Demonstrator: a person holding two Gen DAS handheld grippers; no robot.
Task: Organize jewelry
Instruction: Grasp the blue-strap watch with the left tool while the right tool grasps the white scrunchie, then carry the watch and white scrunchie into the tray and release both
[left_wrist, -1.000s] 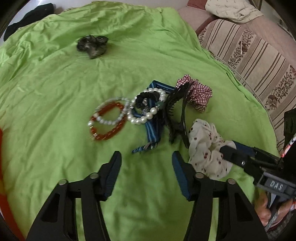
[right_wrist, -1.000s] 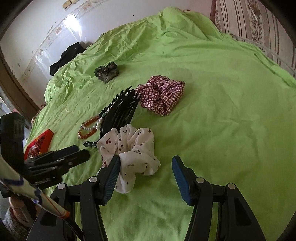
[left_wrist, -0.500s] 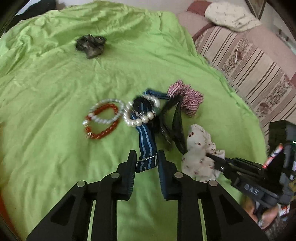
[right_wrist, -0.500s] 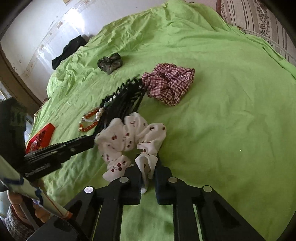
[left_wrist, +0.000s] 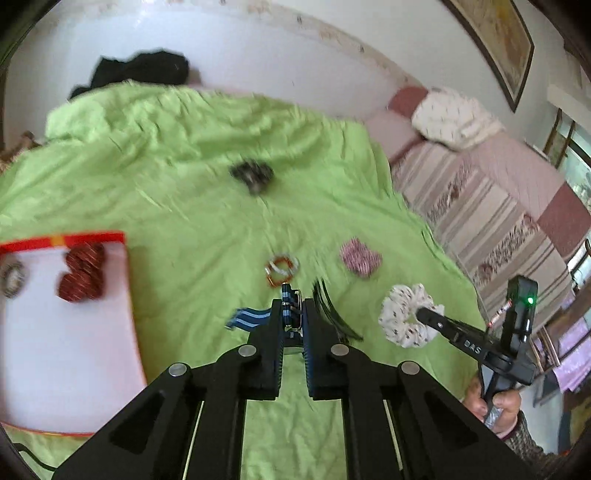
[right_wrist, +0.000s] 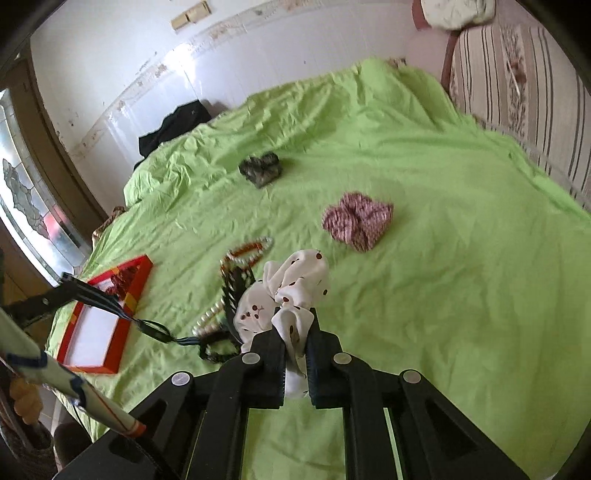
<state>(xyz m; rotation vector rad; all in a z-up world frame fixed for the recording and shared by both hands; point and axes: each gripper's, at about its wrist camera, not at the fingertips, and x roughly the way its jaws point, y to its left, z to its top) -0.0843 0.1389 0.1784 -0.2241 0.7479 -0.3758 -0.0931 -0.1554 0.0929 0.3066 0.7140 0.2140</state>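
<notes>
My left gripper (left_wrist: 291, 312) is shut on a blue striped strap (left_wrist: 251, 318) and holds it above the green sheet; the strap hangs from it in the right wrist view (right_wrist: 147, 325). My right gripper (right_wrist: 295, 332) is shut on a white cherry-print scrunchie (right_wrist: 291, 284), lifted off the sheet; it also shows in the left wrist view (left_wrist: 400, 314). A red-rimmed white tray (left_wrist: 66, 332) with a red scrunchie (left_wrist: 81, 277) lies at the left. A red and pearl bracelet pair (left_wrist: 280, 269), a black claw clip (left_wrist: 332, 314) and a plaid scrunchie (left_wrist: 360, 256) lie on the sheet.
A dark green scrunchie (left_wrist: 253, 175) lies farther back on the green sheet (right_wrist: 443, 221). A pearl bracelet (right_wrist: 210, 317) lies by the clip. A striped sofa (left_wrist: 498, 221) runs along the right. A black cloth (left_wrist: 140, 70) sits at the far edge by the wall.
Both grippers closed from open, the left on the striped strap and the right on the white scrunchie. Both have lifted up and back, and the tray has come into view.
</notes>
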